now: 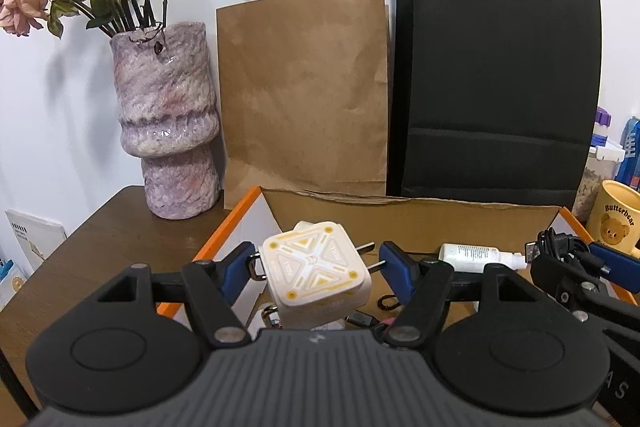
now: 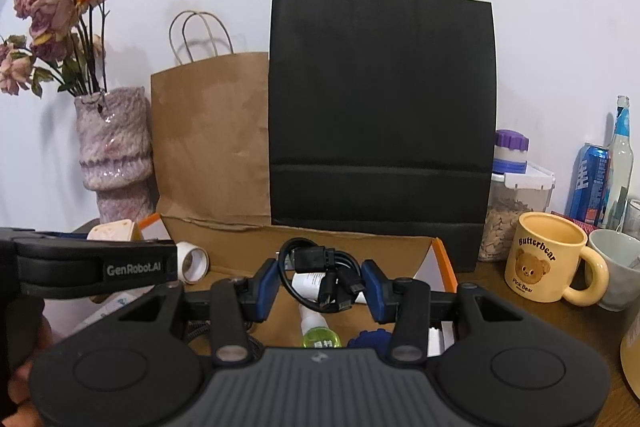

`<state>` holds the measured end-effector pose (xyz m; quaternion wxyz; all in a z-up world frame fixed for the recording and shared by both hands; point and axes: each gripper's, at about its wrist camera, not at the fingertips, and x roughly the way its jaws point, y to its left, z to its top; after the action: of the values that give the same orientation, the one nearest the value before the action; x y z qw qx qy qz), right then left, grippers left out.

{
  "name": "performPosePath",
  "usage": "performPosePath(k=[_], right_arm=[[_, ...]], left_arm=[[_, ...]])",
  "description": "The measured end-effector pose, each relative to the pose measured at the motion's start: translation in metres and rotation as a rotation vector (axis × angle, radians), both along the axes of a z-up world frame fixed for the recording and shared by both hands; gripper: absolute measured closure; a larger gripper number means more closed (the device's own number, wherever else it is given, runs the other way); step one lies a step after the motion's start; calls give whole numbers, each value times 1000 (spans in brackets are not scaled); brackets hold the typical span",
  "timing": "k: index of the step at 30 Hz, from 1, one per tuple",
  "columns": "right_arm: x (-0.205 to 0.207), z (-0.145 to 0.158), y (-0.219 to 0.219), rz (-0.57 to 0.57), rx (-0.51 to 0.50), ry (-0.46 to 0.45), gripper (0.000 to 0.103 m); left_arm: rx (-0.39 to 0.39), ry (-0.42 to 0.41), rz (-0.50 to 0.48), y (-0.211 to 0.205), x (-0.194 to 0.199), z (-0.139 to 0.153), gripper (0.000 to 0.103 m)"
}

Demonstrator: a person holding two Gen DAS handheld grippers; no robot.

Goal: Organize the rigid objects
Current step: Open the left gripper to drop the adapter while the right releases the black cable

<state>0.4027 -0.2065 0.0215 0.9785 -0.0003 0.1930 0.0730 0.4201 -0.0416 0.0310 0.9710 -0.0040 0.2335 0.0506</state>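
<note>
Left wrist view showed the tall black paper bag (image 1: 496, 83) and the brown kraft paper bag (image 1: 304, 91) standing against the wall behind an open cardboard box with orange edges (image 1: 228, 223). The left gripper (image 1: 316, 267) hung over that box, its blue pads pinching a square cream-and-yellow plug charger (image 1: 316, 269), metal prongs pointing right; the grip looked off-centre, the charger tilted. Right wrist view showed the right gripper (image 2: 322, 285) pressed onto a coiled black cable bundle (image 2: 320, 267), also above the box, with a white bottle (image 2: 310, 283) lying beneath.

To do this step well, each tool would probably need to lower its item into a free patch of the box before easing apart, keeping the charger's prongs clear of the bottle and the loose cable ends from snagging.

Readable writing: "Butterbear" and "Pink Bear" on the yellow mug (image 2: 540, 259), and "GenRobot.AI" on the left tool's side. The bottle's label was too small to read.
</note>
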Motion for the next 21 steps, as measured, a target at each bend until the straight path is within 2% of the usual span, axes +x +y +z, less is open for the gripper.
performPosePath(k=[5,6,7,8,9,13,14,21], right_arm=[[3,-1,-2,1,5,24,57],[3,-1,-3,-3,7,27,53],[3,-1,-4,-7,9,31,47],[4,-1,-6,-9,11,31,31],[3,-1,-7,-11,16,26,17],[2,0,-8,-28,9,8,2],[2,0,-9,-31,9,6,0],[4,-2,-8,-33,0,17,0]], left_arm=[[4,24,-17,0,3,-2,31],[11,19,-14,0,2,-1,22],[17,13,-8,0,2,-1,8],[18,1,-4,1,0,0,2],[18,-11,-2,2,-1,1,0],[17,-2,12,4,1,2,0],[16,3,14,5,2,1,0],[21,4,15,4,1,1,0]])
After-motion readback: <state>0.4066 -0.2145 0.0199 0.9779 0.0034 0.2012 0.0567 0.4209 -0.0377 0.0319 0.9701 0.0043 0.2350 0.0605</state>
